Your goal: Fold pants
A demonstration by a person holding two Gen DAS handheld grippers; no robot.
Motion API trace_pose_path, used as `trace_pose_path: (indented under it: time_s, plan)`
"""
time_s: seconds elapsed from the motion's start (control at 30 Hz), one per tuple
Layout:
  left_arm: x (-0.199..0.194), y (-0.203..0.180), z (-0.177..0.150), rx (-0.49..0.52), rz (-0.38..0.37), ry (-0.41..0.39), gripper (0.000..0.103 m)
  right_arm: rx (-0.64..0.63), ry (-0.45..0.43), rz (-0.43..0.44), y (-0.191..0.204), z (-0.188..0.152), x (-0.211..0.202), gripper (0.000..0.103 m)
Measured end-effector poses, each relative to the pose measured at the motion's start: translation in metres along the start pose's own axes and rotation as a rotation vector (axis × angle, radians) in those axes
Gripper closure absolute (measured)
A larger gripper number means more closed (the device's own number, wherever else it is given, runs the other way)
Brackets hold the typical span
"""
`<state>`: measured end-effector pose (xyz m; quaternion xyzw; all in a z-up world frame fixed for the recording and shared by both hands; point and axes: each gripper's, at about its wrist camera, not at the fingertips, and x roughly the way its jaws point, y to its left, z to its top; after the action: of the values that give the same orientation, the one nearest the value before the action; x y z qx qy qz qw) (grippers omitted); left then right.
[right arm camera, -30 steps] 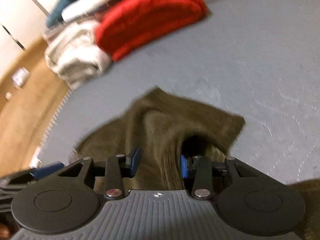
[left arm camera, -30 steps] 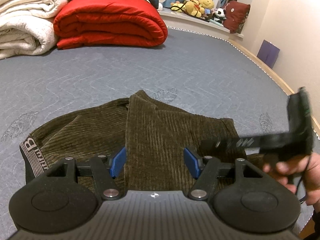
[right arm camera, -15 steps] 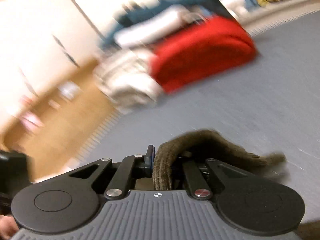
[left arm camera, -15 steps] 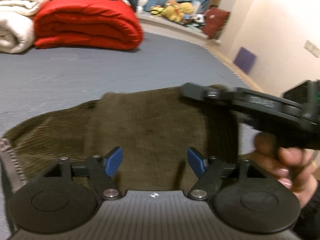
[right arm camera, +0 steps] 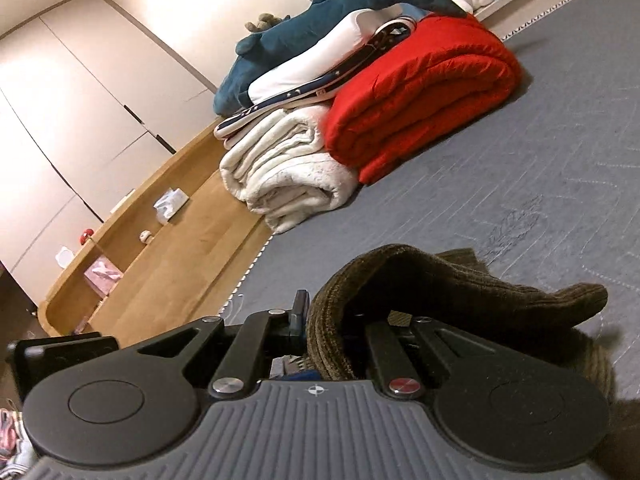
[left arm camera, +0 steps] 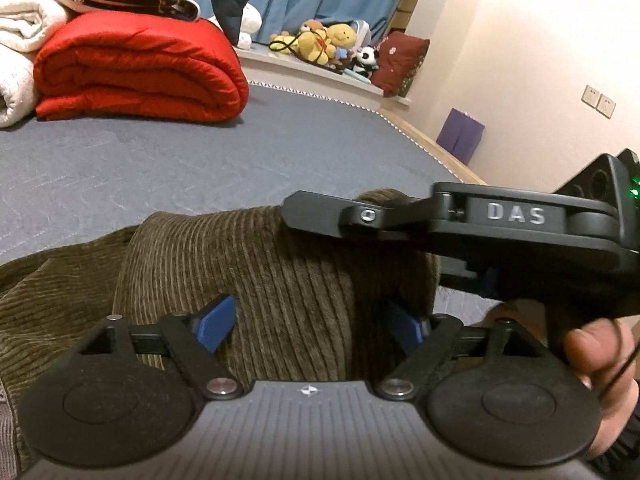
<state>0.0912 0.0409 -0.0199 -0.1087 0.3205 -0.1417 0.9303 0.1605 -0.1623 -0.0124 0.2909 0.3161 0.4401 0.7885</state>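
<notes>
Corduroy pants [left arm camera: 248, 280] lie bunched on the grey mattress [left arm camera: 240, 160]: soft, thick, floppy. Right gripper [right arm camera: 336, 332] is clamped on a lifted fold; left gripper [left arm camera: 312, 324] gapes empty. Best hold looks like the doubled edge.

Pants [left arm camera: 248, 264] lie on the mattress [left arm camera: 200, 168]; behind them, left, a quilt [left arm camera: 136, 72] beside a blanket [right arm camera: 288, 172]; toys [left arm camera: 324, 44] farther back.
</notes>
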Motion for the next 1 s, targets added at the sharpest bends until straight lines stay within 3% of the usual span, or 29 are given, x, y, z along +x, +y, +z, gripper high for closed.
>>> trace_pose_path:
  time_s: [0.4, 0.53, 0.57, 0.6, 0.67, 0.7, 0.77, 0.87, 1.0]
  plan:
    - [0.014, -0.022, -0.007, 0.067, -0.006, -0.038, 0.016, 0.136, -0.042, -0.047, -0.018, 0.002, -0.014, 0.095]
    - [0.023, -0.021, -0.007, 0.076, 0.012, -0.026, 0.016, 0.152, -0.017, -0.044, -0.023, 0.003, -0.014, 0.094]
    - [0.027, -0.021, -0.007, 0.085, 0.024, -0.017, 0.023, 0.15, -0.004, -0.038, -0.023, 0.002, -0.014, 0.093]
    - [0.028, -0.021, -0.007, 0.093, 0.019, -0.008, 0.048, 0.142, 0.012, -0.034, -0.023, 0.002, -0.013, 0.092]
    - [0.03, -0.022, -0.005, 0.116, 0.006, 0.016, 0.085, 0.12, 0.045, -0.055, -0.024, 0.003, -0.012, 0.091]
    - [0.029, -0.024, -0.004, 0.146, 0.014, 0.023, 0.093, 0.117, 0.06, -0.073, -0.026, 0.004, -0.011, 0.088]
    - [0.024, -0.032, -0.003, 0.249, 0.014, 0.022, 0.094, 0.143, 0.079, -0.081, -0.035, 0.005, -0.012, 0.083]
    - [0.015, -0.048, -0.007, 0.494, -0.031, 0.033, 0.094, 0.199, 0.072, -0.093, -0.049, 0.012, -0.018, 0.051]
    - [0.006, -0.062, -0.033, 0.818, -0.102, 0.061, 0.093, 0.304, 0.077, -0.071, -0.072, 0.015, -0.018, 0.05]
